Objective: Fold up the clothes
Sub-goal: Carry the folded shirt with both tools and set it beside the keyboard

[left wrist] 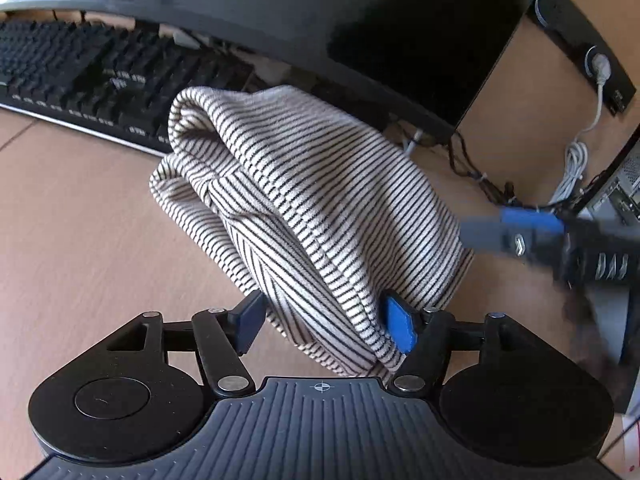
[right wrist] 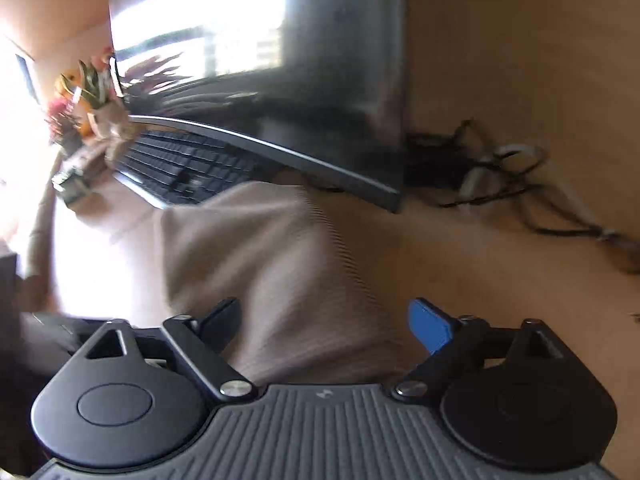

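Striped garment (left wrist: 304,208): one, bunched in folds on the wooden desk (left wrist: 80,216), directly in front of one black keyboard (left wrist: 92,76) and one monitor (left wrist: 360,20). Left gripper (left wrist: 324,320): fingers apart, garment hem lying between them. Right gripper (right wrist: 324,320): fingers spread wide, cloth beneath the gap; view motion-blurred. One cable bundle (left wrist: 572,168) lies behind.

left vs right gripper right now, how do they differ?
The left gripper has the striped garment bunched between its open fingers; the right gripper is spread wider, with cloth lying between its fingers but not pinched. The left view is sharp; the right is motion-blurred. Both have one blue and one dark finger and sit over the desk.
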`<state>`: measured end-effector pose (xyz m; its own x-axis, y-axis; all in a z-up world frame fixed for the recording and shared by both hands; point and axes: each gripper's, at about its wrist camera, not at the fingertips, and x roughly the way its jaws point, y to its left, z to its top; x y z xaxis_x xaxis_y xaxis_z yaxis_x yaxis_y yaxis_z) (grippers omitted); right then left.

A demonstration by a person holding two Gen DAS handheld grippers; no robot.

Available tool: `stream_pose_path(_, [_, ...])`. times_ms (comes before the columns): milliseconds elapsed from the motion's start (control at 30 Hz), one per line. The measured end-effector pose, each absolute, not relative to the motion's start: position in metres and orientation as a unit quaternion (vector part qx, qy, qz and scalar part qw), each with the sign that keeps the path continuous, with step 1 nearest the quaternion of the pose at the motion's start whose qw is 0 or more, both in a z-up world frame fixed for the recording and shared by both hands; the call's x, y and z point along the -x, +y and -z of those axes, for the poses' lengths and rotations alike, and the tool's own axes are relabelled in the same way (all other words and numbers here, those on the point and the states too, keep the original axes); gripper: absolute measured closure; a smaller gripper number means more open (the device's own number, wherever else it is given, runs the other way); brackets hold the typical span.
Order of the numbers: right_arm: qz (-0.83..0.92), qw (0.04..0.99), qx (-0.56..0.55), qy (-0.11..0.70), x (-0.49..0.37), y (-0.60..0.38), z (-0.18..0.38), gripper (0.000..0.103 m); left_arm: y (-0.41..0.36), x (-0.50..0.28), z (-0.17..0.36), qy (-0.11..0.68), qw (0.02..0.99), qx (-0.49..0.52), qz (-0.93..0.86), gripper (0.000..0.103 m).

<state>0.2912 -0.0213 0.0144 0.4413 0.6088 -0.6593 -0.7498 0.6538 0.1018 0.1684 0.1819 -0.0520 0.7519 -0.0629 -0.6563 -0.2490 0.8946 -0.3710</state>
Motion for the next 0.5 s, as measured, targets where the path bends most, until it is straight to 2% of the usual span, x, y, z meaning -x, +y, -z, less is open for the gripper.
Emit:
stream_pose_path(67, [-0.394,0.845,0.116,0.344,-0.287,-0.037,-0.005,0.0,0.172,-0.158,0.047,0.329,0.916,0.218,-0.078,0.029])
stream_pose_path(167, [-0.398,0.83,0.111,0.374,-0.291,-0.059,0.016,0.0,0.15,-0.138,0.041,0.31,0.915,0.22,-0.135,0.015])
stream_pose_path(200, [-0.403,0.822,0.104,0.389,-0.295,-0.066,0.025,0.0,0.143,-0.132,0.041,0.308,0.912,0.225,-0.149,0.008])
stream_pose_path(267, [-0.41,0.815,0.092,0.4,-0.299,-0.079,0.038,0.0,0.13,-0.12,0.041,0.303,0.906,0.234,-0.178,0.007])
stream_pose_path(367, [-0.409,0.834,0.077,0.363,-0.302,-0.093,0.044,0.0,0.114,-0.123,0.044,0.312,0.903,0.231,-0.181,0.007])
stream_pose_path(500, [-0.41,0.845,-0.041,0.341,-0.326,-0.11,0.028,0.0,0.115,-0.137,0.026,0.261,0.909,0.277,-0.172,0.007])
